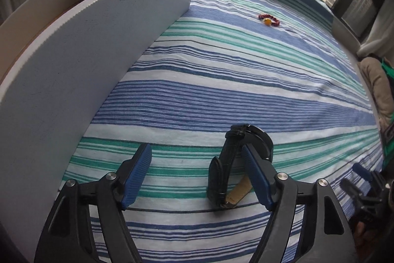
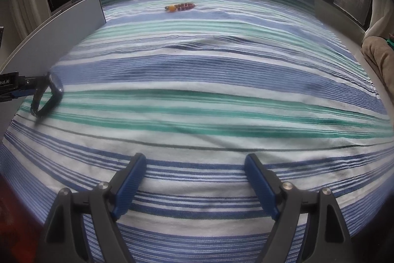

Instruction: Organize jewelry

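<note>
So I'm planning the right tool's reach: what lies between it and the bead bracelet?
Only bare striped bedsheet lies between the right tool and the bead bracelet, as the right wrist view shows.

The left tongs [image 1: 197, 159] stand wide open, low over the bed, their blue ribbed pads [image 1: 138, 174] well apart; the right-hand pad touches or sits just beside the black strap of a watch [image 1: 234, 164], and nothing is clamped. The right tongs [image 2: 195, 166] are also spread wide, empty, hovering above the bedcover, pointing toward the far edge, off to the left tongs' right.
</note>
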{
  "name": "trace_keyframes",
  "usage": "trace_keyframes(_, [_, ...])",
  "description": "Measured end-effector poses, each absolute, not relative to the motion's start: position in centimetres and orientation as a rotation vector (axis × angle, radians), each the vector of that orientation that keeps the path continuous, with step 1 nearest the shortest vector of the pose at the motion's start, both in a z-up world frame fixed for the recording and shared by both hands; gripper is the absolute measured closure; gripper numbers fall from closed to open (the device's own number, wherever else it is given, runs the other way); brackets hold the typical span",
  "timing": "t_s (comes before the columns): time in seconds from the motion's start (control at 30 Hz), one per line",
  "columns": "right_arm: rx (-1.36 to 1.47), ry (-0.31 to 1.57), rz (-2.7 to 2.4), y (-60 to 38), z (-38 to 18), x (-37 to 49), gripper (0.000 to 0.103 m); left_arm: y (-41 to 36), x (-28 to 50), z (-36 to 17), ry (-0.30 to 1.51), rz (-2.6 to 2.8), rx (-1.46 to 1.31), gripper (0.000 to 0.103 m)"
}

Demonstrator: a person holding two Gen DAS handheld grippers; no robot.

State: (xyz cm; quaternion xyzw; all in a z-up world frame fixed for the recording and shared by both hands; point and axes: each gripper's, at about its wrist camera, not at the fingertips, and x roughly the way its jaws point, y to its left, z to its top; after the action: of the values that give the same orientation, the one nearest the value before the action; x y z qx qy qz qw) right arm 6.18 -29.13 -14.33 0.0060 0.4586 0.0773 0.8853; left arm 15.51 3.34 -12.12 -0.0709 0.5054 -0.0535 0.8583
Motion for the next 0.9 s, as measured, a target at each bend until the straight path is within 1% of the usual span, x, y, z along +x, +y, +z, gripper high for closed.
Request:
trace_keyframes(0.1, [0.051,0.934,0.222,-30.1,-11.7,6.9,0.019,3.4,15.5,-13.1,1.064,-0.074,-0.113,0.025])
trace_keyframes(0.23, [0.027,0.917,0.259,-30.4,-8.0,10.9,0.019,2.7,15.4,-13.5,1.024,-0.046,-0.061,0.017])
trace_keyframes(0.37, [0.092,0.930,0.358,-29.8,-6.1,18.8,0.019,1.6,15.1,-14.1,0.988,-0.034,0.008,0.009])
trace_keyframes(0.47, [0.162,1.027,0.449,-27.6,-6.7,26.8,0.022,1.7,14.7,-14.1,0.956,-0.032,0.006,0.007])
trace_keyframes(0.5, [0.166,1.048,0.474,-26.6,-6.9,29.4,0.025,1.7,14.7,-14.2,0.949,-0.033,0.007,0.007])
trace_keyframes(0.53, [0.146,1.044,0.472,-25.6,-6.8,31.9,0.031,1.8,14.7,-14.2,0.947,-0.033,0.007,0.007])
trace_keyframes(0.57, [0.108,1.025,0.453,-24.5,-6.7,34.1,0.033,1.8,14.7,-14.1,0.947,-0.032,0.007,0.007])
trace_keyframes(0.63, [0.023,0.991,0.428,-22.3,-6.7,38.2,0.034,1.7,14.6,-14.1,0.946,-0.031,0.008,0.007])
trace_keyframes(0.7, [-0.053,1.005,0.433,-20.5,-7.6,41.6,0.035,1.7,14.7,-14.1,0.944,-0.032,0.009,0.007])
trace_keyframes(0.73, [-0.089,1.019,0.427,-19.8,-8.4,42.8,0.039,1.8,14.7,-14.1,0.944,-0.033,0.009,0.007])
trace_keyframes(0.8, [-0.126,1.065,0.434,-19.0,-10.1,44.4,0.040,1.8,14.2,-14.0,0.941,-0.034,0.008,0.007])
trace_keyframes(0.87, [-0.168,1.096,0.461,-18.4,-11.5,45.0,0.054,1.9,14.1,-14.0,0.941,-0.036,0.007,0.007])
trace_keyframes(0.9, [-0.201,1.102,0.467,-18.2,-12.0,44.9,0.056,1.9,14.2,-14.0,0.941,-0.039,0.006,0.007])
